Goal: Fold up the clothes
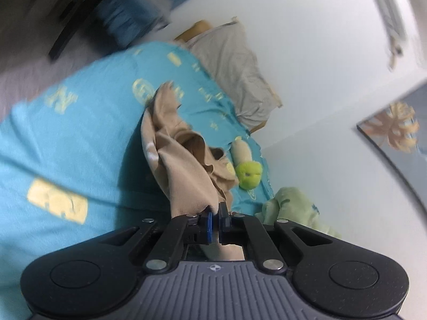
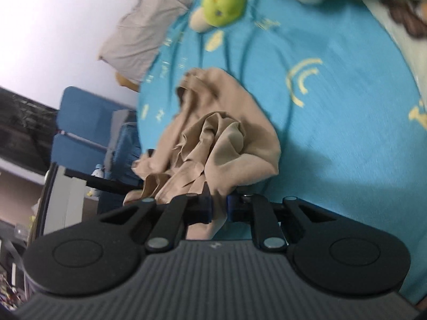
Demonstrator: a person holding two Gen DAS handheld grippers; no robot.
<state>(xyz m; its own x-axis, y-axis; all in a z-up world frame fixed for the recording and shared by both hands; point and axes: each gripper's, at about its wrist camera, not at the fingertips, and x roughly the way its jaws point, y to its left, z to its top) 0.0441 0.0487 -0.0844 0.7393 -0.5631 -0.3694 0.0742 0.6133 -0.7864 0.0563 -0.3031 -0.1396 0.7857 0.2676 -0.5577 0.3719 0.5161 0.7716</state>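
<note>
- Beige garment [image 1: 184,160] lies crumpled on the turquoise bed cover [image 1: 80,133], one part lifted off it.
- Left hand-held gripper [image 1: 215,220] is clenched on a lifted edge of the garment; cloth runs between its blue pads.
- Right hand-held gripper [image 2: 219,208] is clenched on another fold of the garment [image 2: 218,138], fabric hanging down between its jaws.
- Green plush toy [image 1: 248,173] lies on the bed cover just beside the garment.
- Grey pillow [image 1: 234,72] sits beyond the garment, near the white wall [image 1: 320,53].
</note>
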